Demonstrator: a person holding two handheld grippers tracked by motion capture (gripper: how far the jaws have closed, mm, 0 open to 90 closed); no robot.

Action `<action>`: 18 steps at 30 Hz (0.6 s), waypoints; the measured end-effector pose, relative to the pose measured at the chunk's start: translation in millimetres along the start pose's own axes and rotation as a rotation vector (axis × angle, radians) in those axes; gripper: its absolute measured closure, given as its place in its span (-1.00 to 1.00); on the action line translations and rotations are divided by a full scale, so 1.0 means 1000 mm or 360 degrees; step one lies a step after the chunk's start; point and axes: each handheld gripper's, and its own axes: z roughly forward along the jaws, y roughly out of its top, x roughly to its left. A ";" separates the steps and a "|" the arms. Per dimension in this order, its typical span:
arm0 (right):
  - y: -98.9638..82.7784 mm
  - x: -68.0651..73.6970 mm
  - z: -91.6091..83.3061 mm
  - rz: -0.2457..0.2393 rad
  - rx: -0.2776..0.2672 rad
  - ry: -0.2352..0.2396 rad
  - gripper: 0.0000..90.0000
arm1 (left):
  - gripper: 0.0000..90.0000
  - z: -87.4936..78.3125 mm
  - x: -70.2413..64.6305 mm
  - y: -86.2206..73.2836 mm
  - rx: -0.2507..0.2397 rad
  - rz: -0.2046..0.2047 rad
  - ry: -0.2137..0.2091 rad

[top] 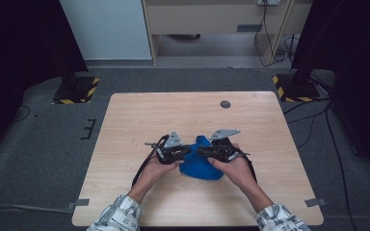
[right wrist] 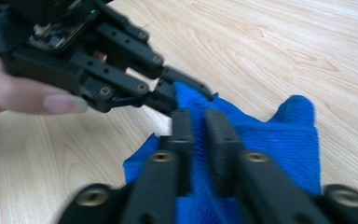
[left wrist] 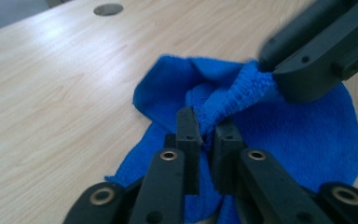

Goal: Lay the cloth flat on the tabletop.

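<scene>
Blue cloth point(top: 200, 165) bunched on worktop point(top: 125, 125), centre-front. L hand-held gripper point(left wrist: 206, 125) clamped on raised cloth fold. R hand-held gripper point(right wrist: 198, 122) jaws slightly apart, cloth between; grip unclear.

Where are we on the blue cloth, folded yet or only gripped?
Done: both claws have reached the blue cloth mid-table. In hand: the left claw pinches a raised ridge of it, and the right claw sits around the same ridge close by, though whether its grip presses is unclear. Left: the cloth is bunched, not flat or neatly folded, so the shaping seems ahead.
</scene>
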 end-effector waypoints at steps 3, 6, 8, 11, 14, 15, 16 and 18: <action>0.006 -0.005 -0.004 0.0025 -0.0019 -0.0036 0.22 | 0.89 0.001 -0.001 -0.001 0.0036 -0.0017 0.0003; 0.013 -0.011 -0.008 0.0040 -0.0038 -0.0090 0.03 | 0.89 0.002 -0.001 -0.003 0.0074 -0.0027 -0.0001; 0.017 -0.017 -0.007 0.0040 -0.0046 -0.0126 0.02 | 0.89 0.003 -0.001 -0.005 0.0092 -0.0035 0.0007; 0.021 -0.028 -0.002 0.0053 -0.0015 -0.0198 0.11 | 0.88 0.004 0.001 -0.007 0.0101 -0.0053 0.0015; 0.023 -0.039 0.006 0.0050 0.0005 -0.0247 0.23 | 0.88 0.005 0.002 -0.008 0.0107 -0.0075 0.0013; 0.024 -0.043 0.011 0.0059 0.0015 -0.0264 0.24 | 0.88 0.005 0.002 -0.009 0.0108 -0.0078 0.0011; 0.025 -0.047 0.015 0.0057 0.0029 -0.0272 0.25 | 0.88 0.005 0.002 -0.009 0.0107 -0.0079 0.0009; 0.026 -0.052 0.023 0.0070 0.0053 -0.0286 0.26 | 0.88 0.005 0.002 -0.009 0.0108 -0.0079 0.0007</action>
